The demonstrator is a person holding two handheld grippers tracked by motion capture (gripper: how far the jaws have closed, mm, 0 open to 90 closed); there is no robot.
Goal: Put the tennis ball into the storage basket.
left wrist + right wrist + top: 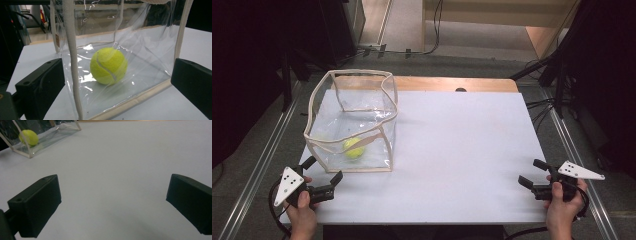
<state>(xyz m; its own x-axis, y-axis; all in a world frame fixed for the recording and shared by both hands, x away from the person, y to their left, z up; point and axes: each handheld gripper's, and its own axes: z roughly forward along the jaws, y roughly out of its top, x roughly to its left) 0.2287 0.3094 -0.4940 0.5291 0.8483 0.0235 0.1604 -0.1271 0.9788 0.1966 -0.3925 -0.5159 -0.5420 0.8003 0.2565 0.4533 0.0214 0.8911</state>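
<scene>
Each hand-held gripper, left (323,176) and right (529,174), has two blocky matte-black jaws, a pale three-cornered plate dotted with dark marks, and a trailing black cable.

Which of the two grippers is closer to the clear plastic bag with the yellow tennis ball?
The left gripper: its open jaws sit just before the clear plastic bag; the right gripper is across the table.
</scene>
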